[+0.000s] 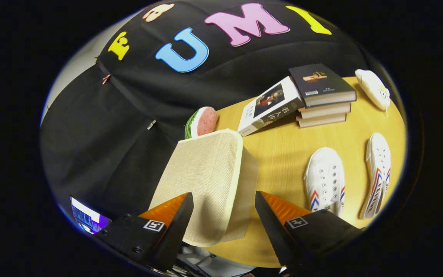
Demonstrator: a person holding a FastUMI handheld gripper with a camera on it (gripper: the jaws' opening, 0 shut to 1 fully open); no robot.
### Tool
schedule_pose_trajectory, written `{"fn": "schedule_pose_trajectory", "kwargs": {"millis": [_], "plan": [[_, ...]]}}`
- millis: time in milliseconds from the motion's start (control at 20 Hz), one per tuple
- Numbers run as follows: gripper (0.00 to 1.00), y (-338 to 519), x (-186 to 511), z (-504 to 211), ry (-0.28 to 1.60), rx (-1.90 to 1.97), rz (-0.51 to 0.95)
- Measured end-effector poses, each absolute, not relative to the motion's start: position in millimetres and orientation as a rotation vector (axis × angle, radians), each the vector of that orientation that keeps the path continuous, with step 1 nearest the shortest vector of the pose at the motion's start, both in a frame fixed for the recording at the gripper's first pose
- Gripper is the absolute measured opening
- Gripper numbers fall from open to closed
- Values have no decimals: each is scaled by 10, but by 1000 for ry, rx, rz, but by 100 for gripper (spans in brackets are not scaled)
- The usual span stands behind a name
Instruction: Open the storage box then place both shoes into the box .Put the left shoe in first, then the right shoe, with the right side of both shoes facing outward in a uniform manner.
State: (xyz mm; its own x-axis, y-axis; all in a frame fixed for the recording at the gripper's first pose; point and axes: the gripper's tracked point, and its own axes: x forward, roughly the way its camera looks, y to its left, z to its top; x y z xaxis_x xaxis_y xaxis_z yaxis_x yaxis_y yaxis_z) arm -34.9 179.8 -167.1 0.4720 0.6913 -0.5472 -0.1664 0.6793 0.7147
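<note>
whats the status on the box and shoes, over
Gripper jaws open, straddling the beige woven fabric storage box, not pressing it. Box lid shut. Two white canvas shoes on the wooden table beside the box. Nothing blocking.

Gripper (224, 200) hovering, tilted — jaws spread wide apart, gripping nothing

Books (313, 100) stacked, watermelon toy (202, 122) (near wall).

A wooden table (283, 154) carries a lidded fabric box (202, 184), two white shoes (325, 179) (377, 173), a stack of books (323, 102) with another book (269, 105) leaning against it, a watermelon-slice toy (202, 121), and, at the far corner, what may be a pale soft pouch (373, 88).
</note>
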Motion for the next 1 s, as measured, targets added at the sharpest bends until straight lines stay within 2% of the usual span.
{"fn": "schedule_pose_trajectory", "kwargs": {"millis": [200,400,500,550,600,650,700,750,900,1000], "plan": [[98,1945,-442,-1993,1029,639,566],[96,2099,-424,-2026,1101,765,576],[74,2156,-429,-2012,1135,798,573],[58,2151,-445,-2014,1149,804,574],[57,2165,-436,-2004,1152,813,561],[41,2160,-422,-1997,1152,816,552],[39,2160,-417,-1979,1148,821,546],[27,2144,-416,-1963,1149,825,537],[8,2141,-410,-1958,1168,810,521],[5,2172,-407,-1916,1152,787,546]]}}
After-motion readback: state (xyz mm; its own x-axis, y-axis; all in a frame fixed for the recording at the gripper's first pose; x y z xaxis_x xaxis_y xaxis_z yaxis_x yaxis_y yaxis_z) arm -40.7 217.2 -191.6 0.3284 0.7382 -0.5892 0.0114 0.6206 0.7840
